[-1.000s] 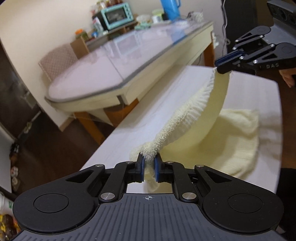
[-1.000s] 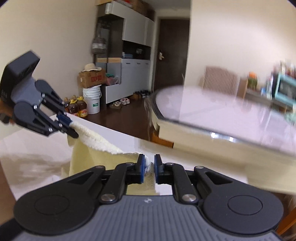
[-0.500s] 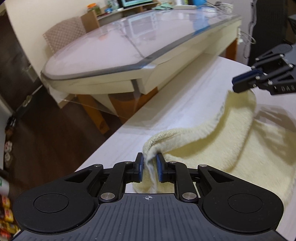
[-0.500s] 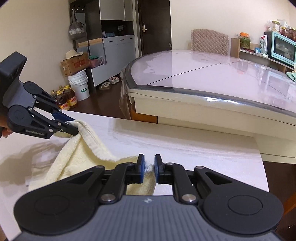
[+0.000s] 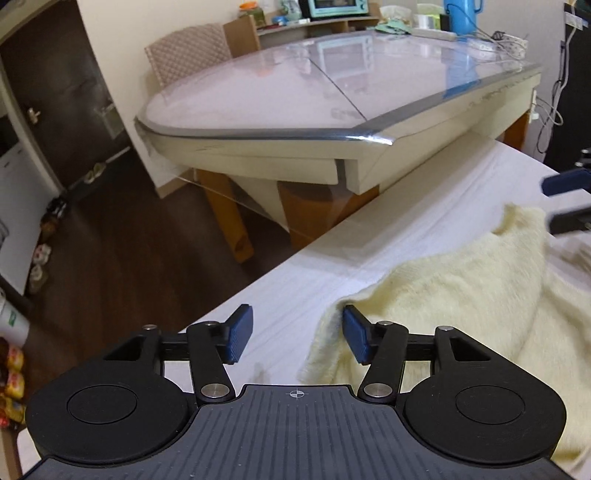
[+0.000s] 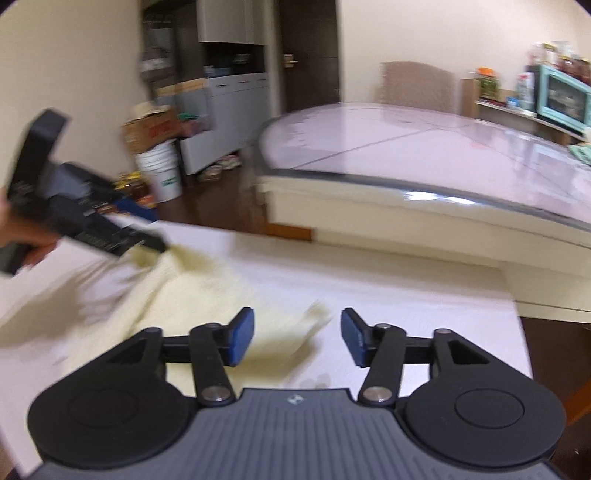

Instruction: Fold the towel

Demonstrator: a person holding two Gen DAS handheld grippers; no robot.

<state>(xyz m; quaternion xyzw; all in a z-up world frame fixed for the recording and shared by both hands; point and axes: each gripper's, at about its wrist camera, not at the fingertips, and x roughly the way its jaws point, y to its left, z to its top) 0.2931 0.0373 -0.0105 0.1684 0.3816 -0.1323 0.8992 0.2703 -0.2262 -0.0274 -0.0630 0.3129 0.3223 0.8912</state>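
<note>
A pale yellow towel [image 5: 461, 295] lies on the white table [image 5: 295, 284]. My left gripper [image 5: 297, 338] is open just above the table, with the towel's near corner by its right pad [image 5: 356, 338]. My right gripper [image 6: 297, 338] is open too, over the towel's [image 6: 207, 295] other corner, which lies between and left of the pads. Each gripper shows in the other's view: the right one at the right edge [image 5: 565, 203], the left one at the left [image 6: 74, 218], blurred.
A large glass-topped dining table [image 5: 332, 92] stands close beyond the white table's far edge, with a chair [image 5: 188, 55] behind it. A teal oven [image 5: 334, 8] and a blue jug [image 5: 461, 14] are at the back. Dark wood floor [image 5: 110, 258] lies left.
Both grippers have opened and let go of the towel corners. The towel has dropped from being held up to lying on the table. The right view is blurred by motion.
</note>
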